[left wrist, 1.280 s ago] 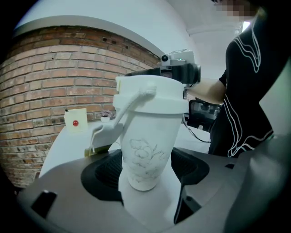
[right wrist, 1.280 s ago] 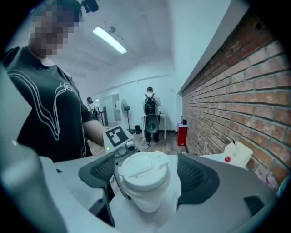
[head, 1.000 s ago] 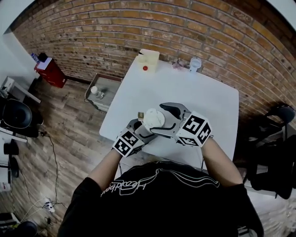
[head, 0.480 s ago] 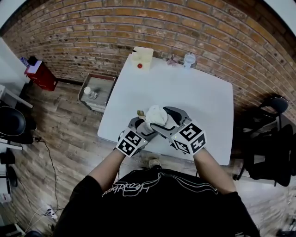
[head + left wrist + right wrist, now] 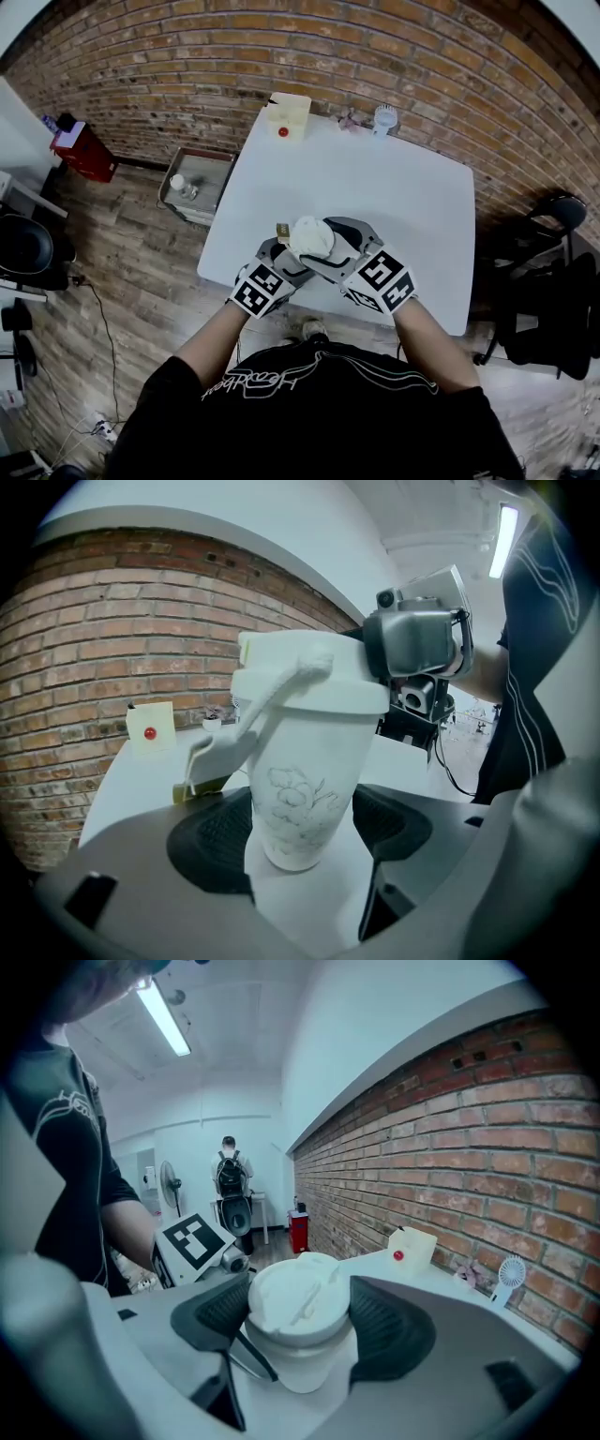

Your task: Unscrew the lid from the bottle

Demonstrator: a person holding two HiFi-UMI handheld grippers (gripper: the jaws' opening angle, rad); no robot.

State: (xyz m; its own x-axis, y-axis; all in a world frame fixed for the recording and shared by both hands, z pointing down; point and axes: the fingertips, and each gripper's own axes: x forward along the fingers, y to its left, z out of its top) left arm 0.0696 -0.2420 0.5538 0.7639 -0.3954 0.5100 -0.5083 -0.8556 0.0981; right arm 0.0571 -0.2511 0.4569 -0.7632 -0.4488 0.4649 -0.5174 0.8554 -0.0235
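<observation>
A white bottle with a faint flower drawing stands tilted over the near edge of the white table. My left gripper is shut on the bottle's lower body, a pad on each side. The white lid, with a strap and a small yellow tag, tops the bottle. My right gripper comes in from the right. Its jaws have just been closing with the lid between them, and both pads now press on the lid's rim. Both grippers, left and right, meet at the bottle in the head view.
A cream box with a red dot and a small white fan stand at the table's far edge by the brick wall. A grey tray and a red cabinet are on the floor at left, a black chair at right.
The right gripper's jaws have drawn in onto the lid and it has turned a little around it. The left gripper and the bottle have held still.
</observation>
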